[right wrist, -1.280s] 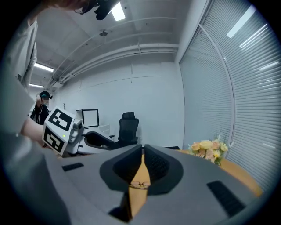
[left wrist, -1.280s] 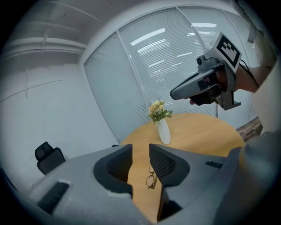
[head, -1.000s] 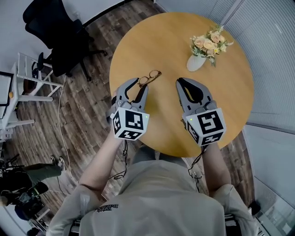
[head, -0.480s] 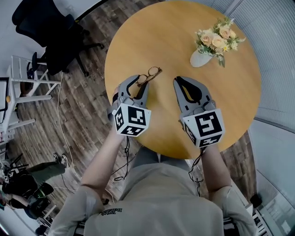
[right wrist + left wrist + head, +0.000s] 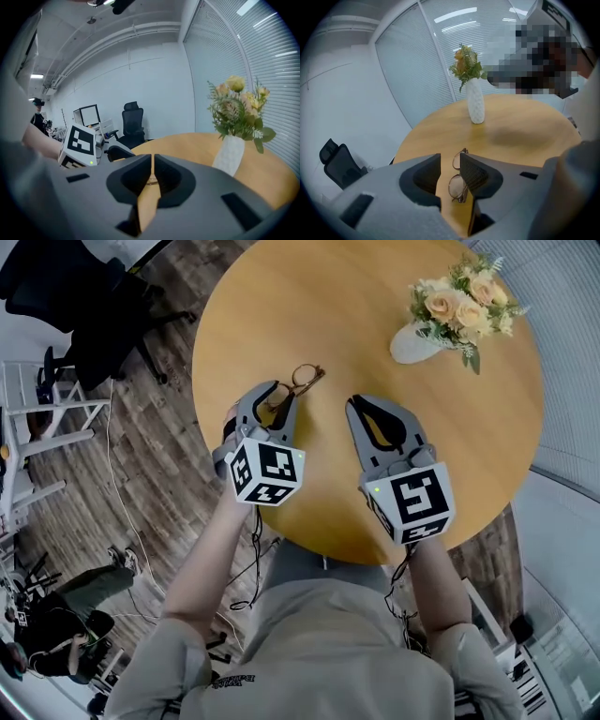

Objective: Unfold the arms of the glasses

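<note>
Thin brown-rimmed glasses [image 5: 302, 381] lie folded on the round wooden table [image 5: 375, 296], near its left edge. My left gripper [image 5: 278, 392] has reached them: its jaws stand a narrow gap apart, and the near lens sits in that gap. In the left gripper view the glasses [image 5: 458, 180] lie close against the right-hand jaw of the left gripper [image 5: 450, 161], with bare table showing beside the other. My right gripper [image 5: 359, 404] hovers to their right, apart from them. The right gripper [image 5: 153, 161] shows its jaws closed to a slit with nothing in them.
A white vase of flowers [image 5: 417, 343] stands at the table's far right, also seen as the vase [image 5: 476, 107] and the vase [image 5: 229, 150]. A black office chair [image 5: 84, 296] and white racks stand on the wooden floor to the left. A slatted glass wall runs along the right.
My left gripper has crept forward, so its jaws now straddle the near lens of the glasses. The right gripper has kept its place beside it.
</note>
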The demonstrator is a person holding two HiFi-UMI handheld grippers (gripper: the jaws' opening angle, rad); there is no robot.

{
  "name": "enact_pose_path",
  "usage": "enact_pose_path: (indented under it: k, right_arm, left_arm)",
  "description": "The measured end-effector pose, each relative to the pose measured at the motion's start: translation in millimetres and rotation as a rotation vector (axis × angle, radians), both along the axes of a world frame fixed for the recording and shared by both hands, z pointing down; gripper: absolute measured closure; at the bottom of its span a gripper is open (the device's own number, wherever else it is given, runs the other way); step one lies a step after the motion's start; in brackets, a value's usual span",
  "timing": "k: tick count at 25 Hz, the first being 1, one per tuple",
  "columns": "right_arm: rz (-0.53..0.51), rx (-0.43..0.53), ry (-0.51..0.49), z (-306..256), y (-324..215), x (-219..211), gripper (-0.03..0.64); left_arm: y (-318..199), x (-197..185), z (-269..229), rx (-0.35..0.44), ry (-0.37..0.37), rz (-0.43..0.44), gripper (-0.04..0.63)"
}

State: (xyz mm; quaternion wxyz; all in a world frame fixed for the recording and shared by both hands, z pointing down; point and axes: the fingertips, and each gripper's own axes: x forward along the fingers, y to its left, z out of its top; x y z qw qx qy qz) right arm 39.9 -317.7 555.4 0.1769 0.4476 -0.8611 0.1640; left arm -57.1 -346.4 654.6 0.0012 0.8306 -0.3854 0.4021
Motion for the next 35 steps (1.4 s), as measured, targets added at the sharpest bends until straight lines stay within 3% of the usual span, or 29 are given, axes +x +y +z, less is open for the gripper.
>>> enact_pose_path:
  k: [12, 18, 21, 28, 31, 35]
  right_arm:
    - [-0.012, -0.078, -0.01, 49.8, 15.7, -4.2, 0.578]
    - [-0.01, -0.107, -0.022, 67.3, 22.2, -6.1, 0.578]
    - [-0.01, -0.111, -0.03, 70.0, 23.5, -8.4, 0.578]
    - [-0.009, -0.122, -0.036, 73.2, 28.4, -9.6, 0.578]
    - [-0.012, -0.13, -0.031, 76.3, 31.2, -9.7, 0.578]
    - [-0.014, -0.143, -0.03, 77.7, 34.5, -10.4, 0.578]
  left_arm:
    - [-4.4, -4.0, 67.5, -0.059, -0.068, 0.017, 0.468]
    - [-10.4, 2.2, 74.2, -0.019, -0.129, 0.048, 0.468]
    - [-11.7, 7.4, 68.2, -0.001, -0.126, 0.067, 0.468]
    - [-16.1, 8.6, 85.1, -0.037, -0.189, 0.083, 0.47]
    - [-18.8, 9.6, 89.9, -0.017, -0.23, 0.098, 0.529]
    - [-22.2, 10.2, 86.3, 0.027, -0.259, 0.101, 0.535]
